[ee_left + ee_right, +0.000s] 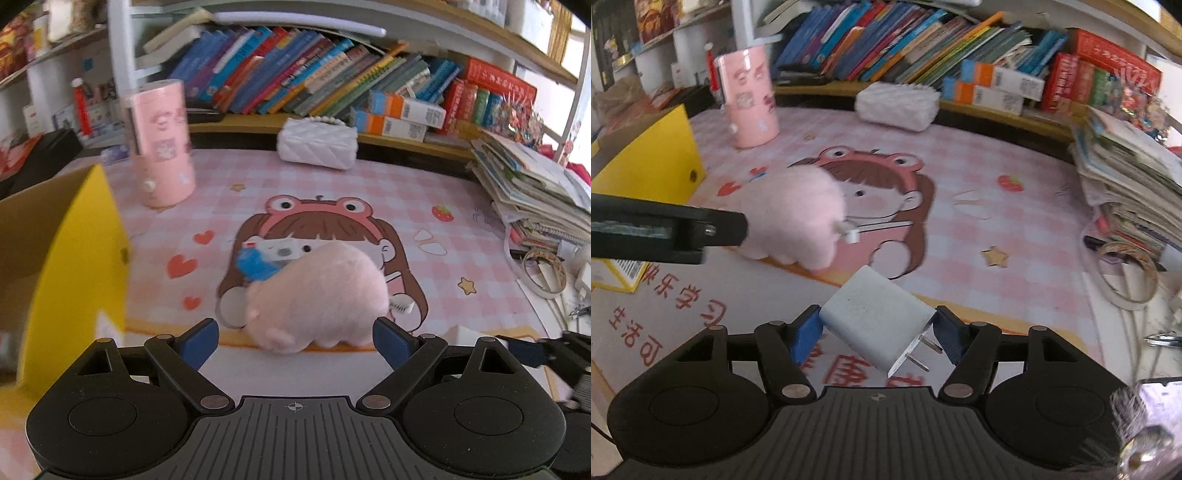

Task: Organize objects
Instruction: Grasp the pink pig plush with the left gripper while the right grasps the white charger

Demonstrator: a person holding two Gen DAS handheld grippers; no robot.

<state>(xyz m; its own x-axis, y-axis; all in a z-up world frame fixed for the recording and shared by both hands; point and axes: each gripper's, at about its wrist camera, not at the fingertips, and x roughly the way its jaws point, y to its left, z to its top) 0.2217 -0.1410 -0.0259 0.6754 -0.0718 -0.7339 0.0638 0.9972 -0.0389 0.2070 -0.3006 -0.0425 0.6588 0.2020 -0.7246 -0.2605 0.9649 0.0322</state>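
Your right hand-held gripper (877,332) is clenched on the white charger plug (875,317), held tilted with its prongs pointing back toward you; keep that squeeze even so it does not twist out. Your left hand-held gripper (295,341) is spread wide, its blue pads either side of the pink plush toy (317,295) lying on the table mat (461,192). Push a little further around the toy's body before closing, then carry it left toward the yellow box (77,236), probably its home.
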